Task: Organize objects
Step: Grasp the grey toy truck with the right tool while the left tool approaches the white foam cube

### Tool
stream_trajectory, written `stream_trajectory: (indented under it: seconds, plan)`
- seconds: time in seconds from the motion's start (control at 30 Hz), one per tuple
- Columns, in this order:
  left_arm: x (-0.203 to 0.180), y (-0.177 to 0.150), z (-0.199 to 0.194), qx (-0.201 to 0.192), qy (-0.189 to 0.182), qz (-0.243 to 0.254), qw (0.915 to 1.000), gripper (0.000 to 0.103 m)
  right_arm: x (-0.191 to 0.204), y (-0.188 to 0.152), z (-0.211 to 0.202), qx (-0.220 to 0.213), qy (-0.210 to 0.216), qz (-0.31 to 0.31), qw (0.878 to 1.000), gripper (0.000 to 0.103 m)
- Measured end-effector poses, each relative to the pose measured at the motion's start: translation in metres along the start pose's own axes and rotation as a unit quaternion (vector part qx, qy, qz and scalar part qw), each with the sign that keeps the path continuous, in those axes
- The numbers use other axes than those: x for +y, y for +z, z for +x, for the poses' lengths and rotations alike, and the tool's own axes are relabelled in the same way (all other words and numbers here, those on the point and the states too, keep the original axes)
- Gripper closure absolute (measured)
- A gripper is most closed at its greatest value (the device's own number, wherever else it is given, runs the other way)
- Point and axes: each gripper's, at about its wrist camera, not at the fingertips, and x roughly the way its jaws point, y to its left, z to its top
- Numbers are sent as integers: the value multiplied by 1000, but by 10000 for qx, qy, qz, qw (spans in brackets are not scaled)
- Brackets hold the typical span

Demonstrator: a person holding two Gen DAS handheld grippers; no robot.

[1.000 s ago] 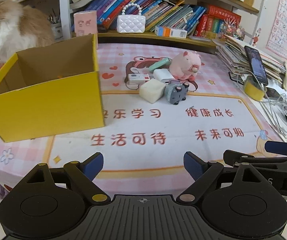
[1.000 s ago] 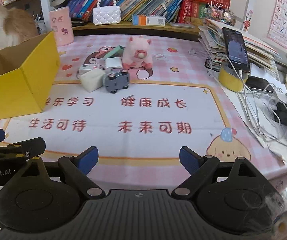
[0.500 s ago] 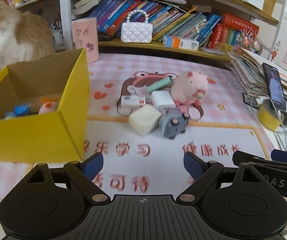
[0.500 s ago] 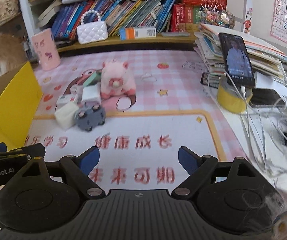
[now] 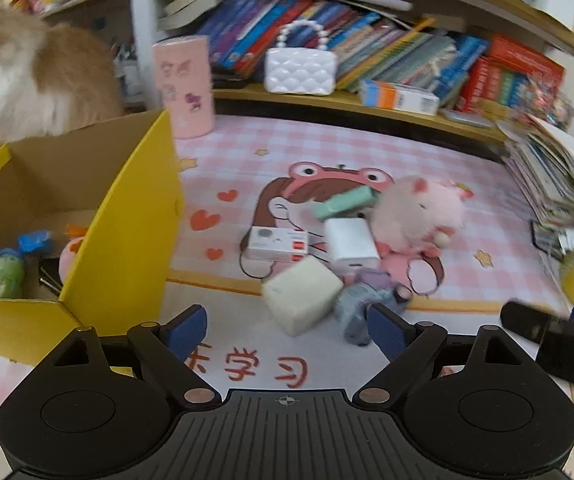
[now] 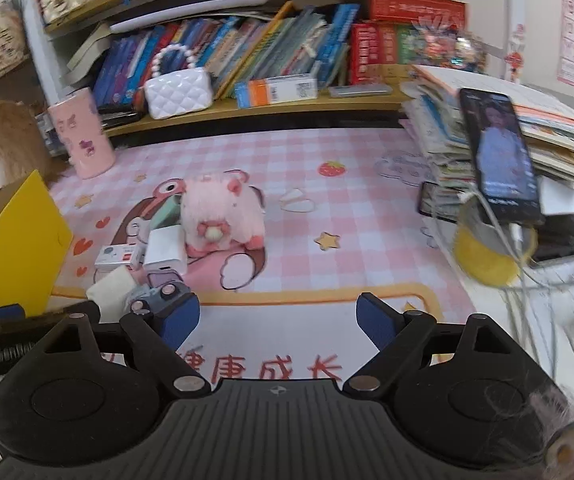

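Yellow cardboard box [image 5: 119, 240] sits at the left of the pink checked mat [image 6: 367, 200], open at the top, with a few small toys already lying in its bottom. Right of it, in the middle of the mat, is the heap yet to be sorted: a cream block [image 5: 301, 295] nearest, a grey toy car [image 5: 357, 312] touching its right side, a white charger [image 5: 351, 246] and a small white-and-red box [image 5: 277, 245] just behind, a mint green case [image 5: 345, 202] further back, and the pink plush pig [image 5: 421, 216] on the far right of the pile.

Both tools are empty. The left gripper [image 5: 287, 330] has its jaws spread wide, nothing between them, with the cream block and the car just beyond its tips. The right gripper [image 6: 277, 320] is wide too; its jaws have just been narrowing a touch, with nothing between them, and its left pad sits close against the car.

My read: this is the approach for a pick, and the cream block looks the sensible first target for the left tool. Good practice would be squaring the pads on two flat opposite faces, coming down without nudging the car, and keeping the two tools from crowding each other. The pig suits the right tool; soft, so pinch its body deep.

A ginger cat [image 5: 31, 80] sits behind the box, worth watching when carrying over.
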Motion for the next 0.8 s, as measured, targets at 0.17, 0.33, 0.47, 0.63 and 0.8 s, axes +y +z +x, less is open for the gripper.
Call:
stream_trajectory:
  seconds: [0.17,0.33,0.47,0.63,0.8]
  plan:
    - [9,14,-8,-108,39,-240,9996,13,13,-6,21,76,470,-738,9961,17]
    - [14,25,-16,-215,144,-368,9990,13,40,-14,43,70,1139,-1491,9822,17]
    - [17,28,-17,-186,250,-397,9987,13,60,-14,66,183,1452,-1727,9740,17]
    - [20,29,-18,-130,325,-384,9986,13,71,-10,90,279,1655,-1738,9704,24]
    - [17,32,-14,-86,272,-366,9989,13,65,-5,95,324,1579,-1639,9732,41]
